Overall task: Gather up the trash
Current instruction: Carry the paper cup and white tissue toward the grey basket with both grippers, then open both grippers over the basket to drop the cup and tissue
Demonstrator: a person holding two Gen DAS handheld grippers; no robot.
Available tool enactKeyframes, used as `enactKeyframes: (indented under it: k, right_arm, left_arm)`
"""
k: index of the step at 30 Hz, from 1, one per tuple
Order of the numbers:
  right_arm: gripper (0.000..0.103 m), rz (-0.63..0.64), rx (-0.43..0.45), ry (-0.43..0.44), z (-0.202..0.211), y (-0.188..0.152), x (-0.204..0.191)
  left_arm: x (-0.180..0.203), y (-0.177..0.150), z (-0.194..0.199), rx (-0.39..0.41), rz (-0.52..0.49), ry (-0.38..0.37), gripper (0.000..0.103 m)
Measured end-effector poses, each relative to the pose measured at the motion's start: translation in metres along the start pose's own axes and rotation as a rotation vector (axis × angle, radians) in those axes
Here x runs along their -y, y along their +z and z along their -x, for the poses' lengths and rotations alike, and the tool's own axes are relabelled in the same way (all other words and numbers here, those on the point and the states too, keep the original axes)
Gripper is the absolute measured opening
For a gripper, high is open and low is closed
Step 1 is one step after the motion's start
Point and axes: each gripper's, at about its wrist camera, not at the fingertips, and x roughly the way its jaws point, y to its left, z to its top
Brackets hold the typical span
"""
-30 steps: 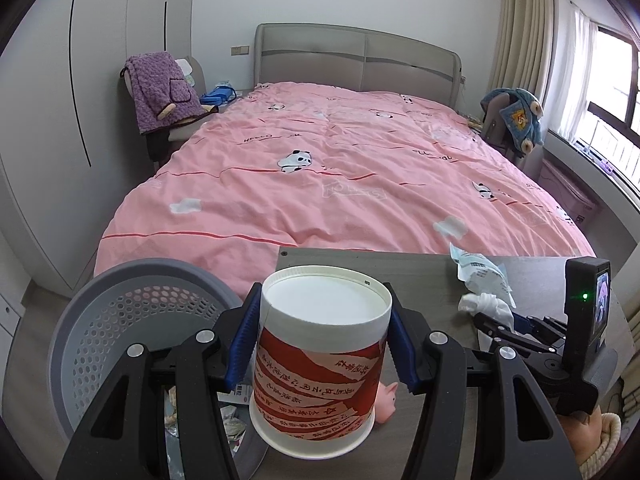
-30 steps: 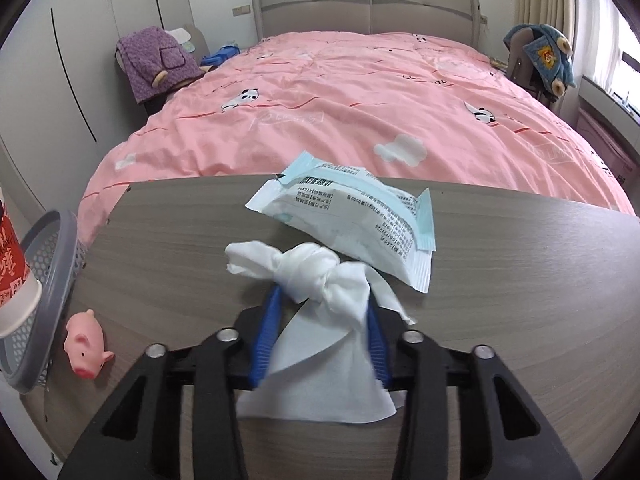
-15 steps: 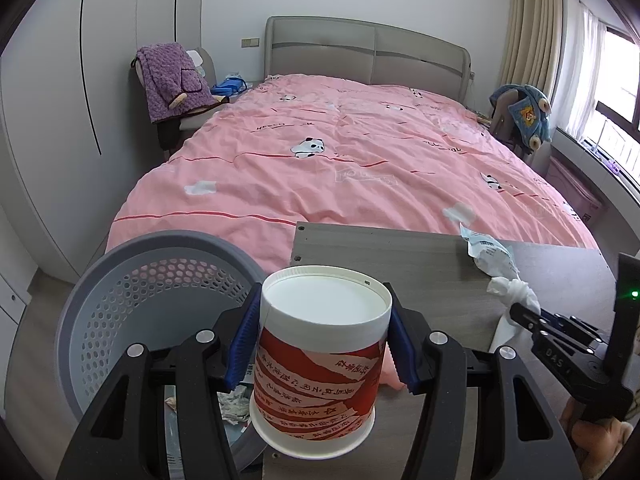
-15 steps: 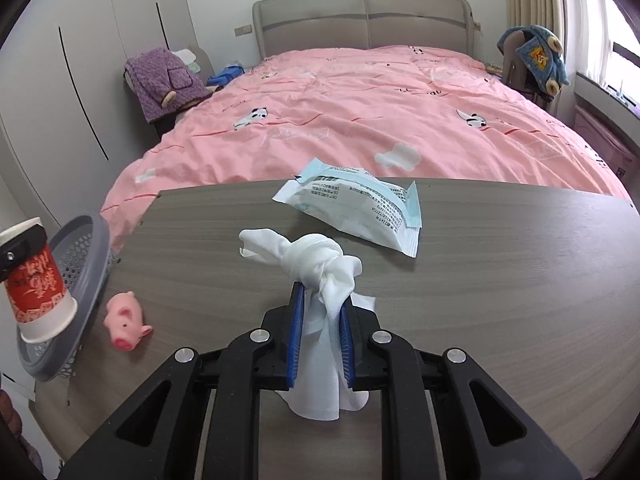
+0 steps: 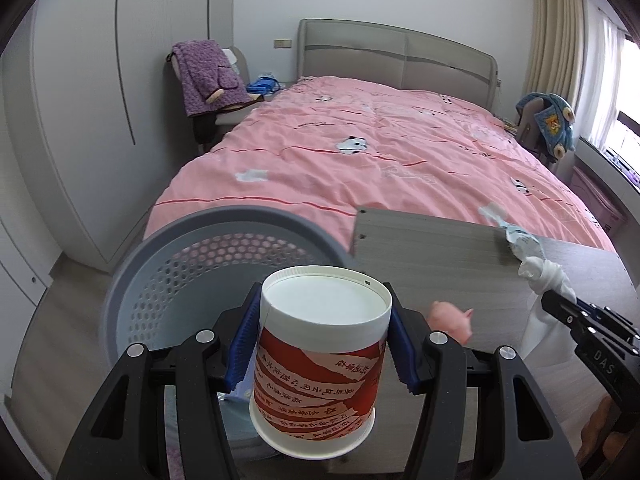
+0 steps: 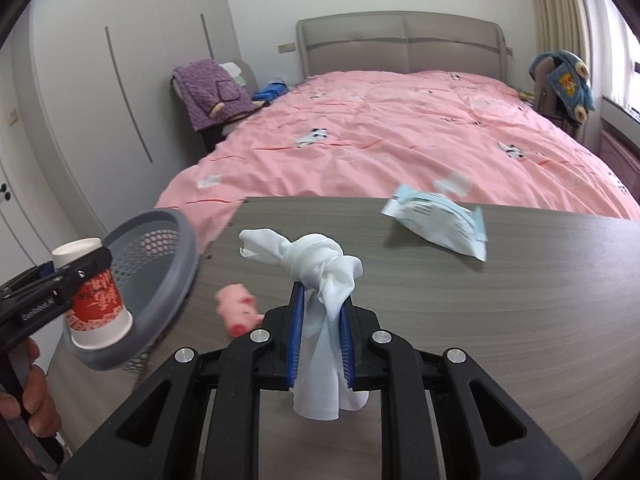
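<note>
Left gripper [image 5: 324, 344] clamping red-and-white cup [image 5: 320, 364], above grey basket [image 5: 160, 256], beside table [image 5: 432, 248]

Home bedroom; pink-quilted bed [image 5: 384, 160] with padded headboard [image 5: 400, 56]; built-in wardrobe [image 5: 120, 80]; curtained window [image 5: 560, 32]

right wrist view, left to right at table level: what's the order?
left gripper holding the red and white cup → grey basket → pink pig toy → knotted white cloth in the right gripper → blue-edged packet
</note>
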Motion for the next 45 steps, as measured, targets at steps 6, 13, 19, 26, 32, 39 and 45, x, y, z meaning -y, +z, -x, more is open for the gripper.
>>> enactKeyframes:
  k: [6, 13, 19, 26, 32, 39, 45]
  right_arm:
    - [0.017, 0.067, 0.008, 0.071, 0.0, 0.002, -0.043]
    - [0.017, 0.125, 0.015, 0.154, -0.004, 0.007, -0.088]
    - [0.017, 0.168, 0.01, 0.21, -0.013, 0.016, -0.118]
    - [0.017, 0.192, -0.021, 0.255, -0.036, 0.028, -0.147]
    - [0.017, 0.223, -0.058, 0.287, -0.056, 0.03, -0.169]
    - [0.017, 0.241, -0.097, 0.291, -0.075, 0.028, -0.181]
    - [0.019, 0.24, -0.104, 0.281, -0.081, 0.029, -0.18]
  left_arm:
    - [-0.033, -0.01, 0.009, 0.001, 0.042, 0.058, 0.055]
    - [-0.07, -0.017, 0.018, 0.002, 0.09, 0.105, 0.056]
    - [-0.096, -0.015, 0.015, -0.006, 0.119, 0.148, 0.055]
    - [-0.116, -0.005, -0.002, -0.036, 0.135, 0.147, 0.056]
    - [-0.123, -0.002, -0.014, -0.053, 0.116, 0.153, 0.056]
    - [-0.126, 0.002, -0.028, -0.067, 0.122, 0.126, 0.056]
    - [-0.124, 0.003, -0.041, -0.078, 0.115, 0.11, 0.056]
